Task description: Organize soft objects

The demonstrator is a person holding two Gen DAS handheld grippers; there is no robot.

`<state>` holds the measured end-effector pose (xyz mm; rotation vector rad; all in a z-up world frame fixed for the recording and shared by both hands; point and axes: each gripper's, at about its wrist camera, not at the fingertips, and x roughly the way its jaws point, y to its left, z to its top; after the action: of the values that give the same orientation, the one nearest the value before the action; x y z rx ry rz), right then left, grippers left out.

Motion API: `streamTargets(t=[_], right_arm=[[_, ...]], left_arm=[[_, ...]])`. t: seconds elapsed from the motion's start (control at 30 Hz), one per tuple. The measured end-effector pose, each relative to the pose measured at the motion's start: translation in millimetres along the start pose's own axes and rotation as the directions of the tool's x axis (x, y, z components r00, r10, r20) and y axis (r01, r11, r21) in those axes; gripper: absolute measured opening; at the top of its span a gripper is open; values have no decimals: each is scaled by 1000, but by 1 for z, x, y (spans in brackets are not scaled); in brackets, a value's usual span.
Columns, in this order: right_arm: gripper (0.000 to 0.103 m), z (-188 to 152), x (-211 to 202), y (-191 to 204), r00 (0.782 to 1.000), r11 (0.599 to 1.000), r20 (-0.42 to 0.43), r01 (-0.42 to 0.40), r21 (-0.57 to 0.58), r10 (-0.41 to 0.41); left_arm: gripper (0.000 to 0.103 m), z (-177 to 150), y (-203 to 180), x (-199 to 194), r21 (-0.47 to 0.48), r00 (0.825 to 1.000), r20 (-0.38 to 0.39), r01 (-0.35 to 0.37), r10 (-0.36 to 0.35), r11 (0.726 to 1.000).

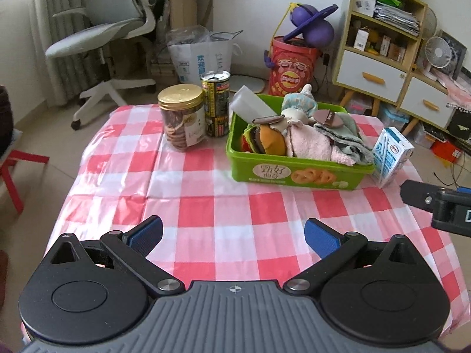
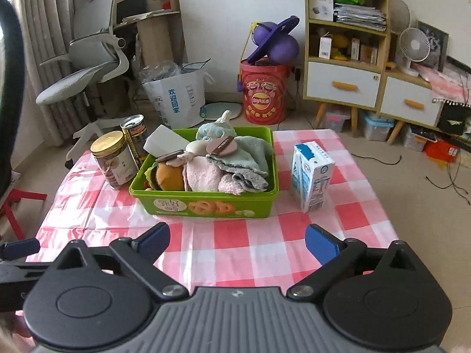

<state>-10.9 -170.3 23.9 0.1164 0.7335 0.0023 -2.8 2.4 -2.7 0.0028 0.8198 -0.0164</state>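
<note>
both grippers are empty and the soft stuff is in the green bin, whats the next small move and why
Probably hold both back. The left gripper and right gripper are open and empty; the towels and plush burger sit in the green bin, no soft item on the tablecloth.

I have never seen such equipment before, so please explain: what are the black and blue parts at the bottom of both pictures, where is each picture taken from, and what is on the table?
There is no robot here. A person holds one hand tool in each hand, and each tool ends in a two-finger gripper with a camera looking forward along the fingers. One picture comes from the left gripper, the other from the right gripper. The blue pieces are the finger pads. Both grippers are open and hold nothing.

On the checked tablecloth stands a green box filled with soft things: a plush burger, a pink towel, a grey-green cloth and a small doll. Left of the box stand a cookie jar and a can; right of it stands a milk carton.
</note>
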Motion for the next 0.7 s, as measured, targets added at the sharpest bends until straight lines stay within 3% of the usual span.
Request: streamTargets(t=[0.27,0.7], right_arm=[[75,0,6,1,999,1000,-47,2,14,-1],[75,-2,10,4,998,1000,-65,-7,10,8]], left_arm=[[98,-1,1,-3,1,997,2,-76,76,997],[98,-3,-5,-4,17,997,-2,-82,82,996]])
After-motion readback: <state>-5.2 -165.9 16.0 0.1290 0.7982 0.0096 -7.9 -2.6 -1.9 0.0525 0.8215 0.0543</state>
